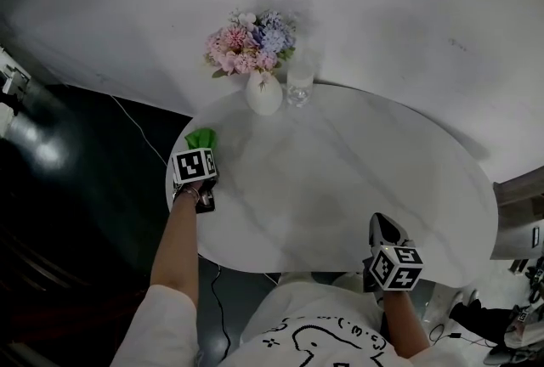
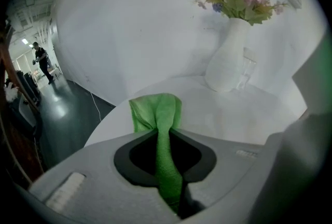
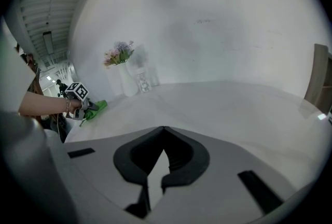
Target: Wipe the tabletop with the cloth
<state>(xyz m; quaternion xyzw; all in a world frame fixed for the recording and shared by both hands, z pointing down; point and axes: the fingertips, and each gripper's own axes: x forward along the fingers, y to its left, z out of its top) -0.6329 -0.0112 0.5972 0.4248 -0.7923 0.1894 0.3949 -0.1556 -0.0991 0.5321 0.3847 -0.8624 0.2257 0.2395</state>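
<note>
Right gripper [image 3: 163, 130] pressed together, empty; left gripper [image 2: 167, 134] pinches cloth [image 2: 155, 108], and we fear wide wipes across tabletop [image 1: 357, 178] topple vase [image 1: 264, 94] or apparent glass [image 1: 298, 86].

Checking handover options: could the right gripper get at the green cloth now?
Likely yes, with a long reach: only bare tabletop lies between the right gripper and the green cloth. But the left gripper is shut on it at the table's left edge.
</note>
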